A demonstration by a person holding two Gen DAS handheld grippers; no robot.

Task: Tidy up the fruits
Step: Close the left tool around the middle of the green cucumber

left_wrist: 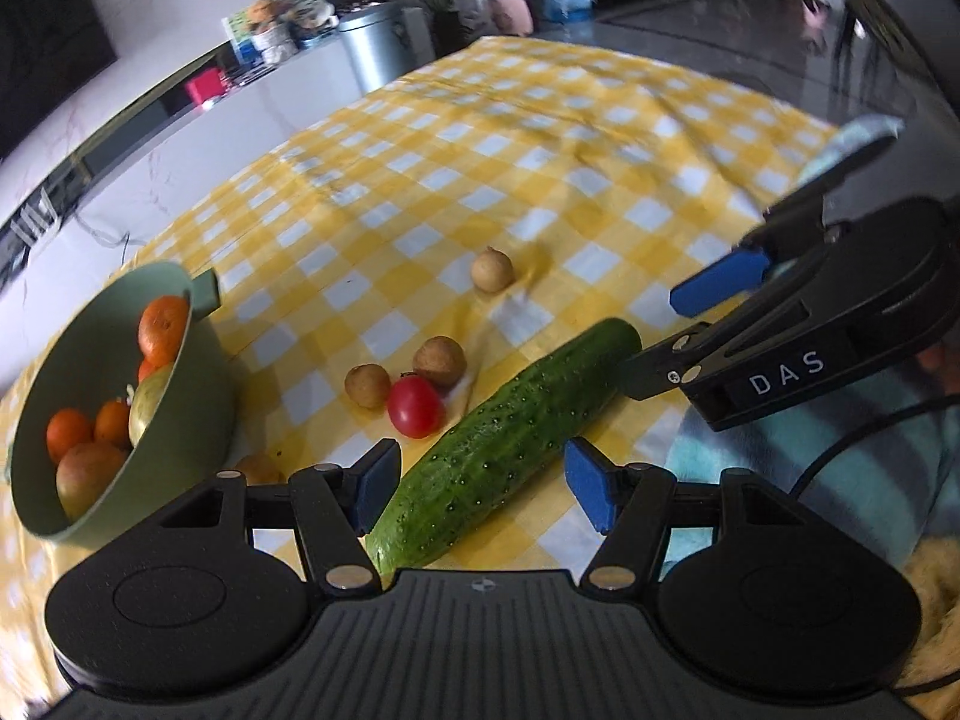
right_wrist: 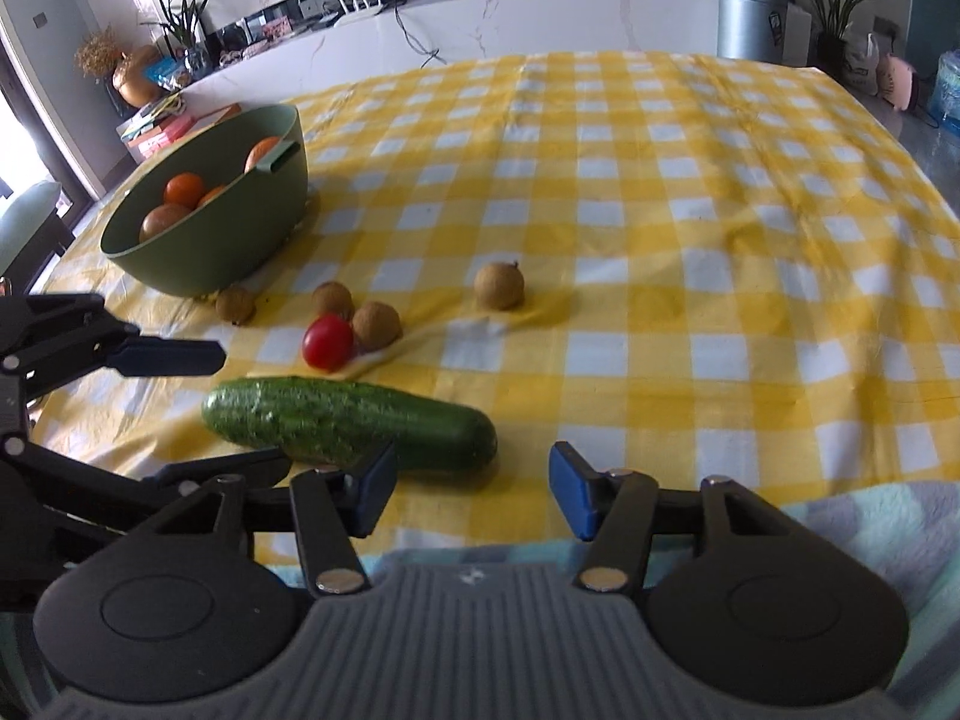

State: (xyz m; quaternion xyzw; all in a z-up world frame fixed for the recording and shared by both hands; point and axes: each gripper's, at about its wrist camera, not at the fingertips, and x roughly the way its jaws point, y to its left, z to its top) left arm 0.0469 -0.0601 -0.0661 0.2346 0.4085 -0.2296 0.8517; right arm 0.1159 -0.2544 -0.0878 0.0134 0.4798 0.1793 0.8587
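Note:
A green cucumber (left_wrist: 510, 438) (right_wrist: 348, 420) lies on the yellow checked cloth. My left gripper (left_wrist: 480, 489) is open, its fingers on either side of the cucumber's near end, not closed on it. My right gripper (right_wrist: 474, 486) is open and empty, just in front of the cucumber's other end; it shows in the left wrist view (left_wrist: 678, 330) too. A red tomato (left_wrist: 415, 407) (right_wrist: 327, 342) and several small brown fruits (left_wrist: 440, 361) (right_wrist: 377, 325) lie beyond. A green bowl (left_wrist: 198, 396) (right_wrist: 240, 240) at the left holds oranges and other fruit.
A light blue towel (right_wrist: 870, 522) covers the table's near edge. One brown fruit (right_wrist: 235, 305) lies against the bowl's base, another (right_wrist: 499, 286) lies apart toward the middle. A white counter (right_wrist: 540, 18) and a metal bin (right_wrist: 750, 18) stand beyond the table.

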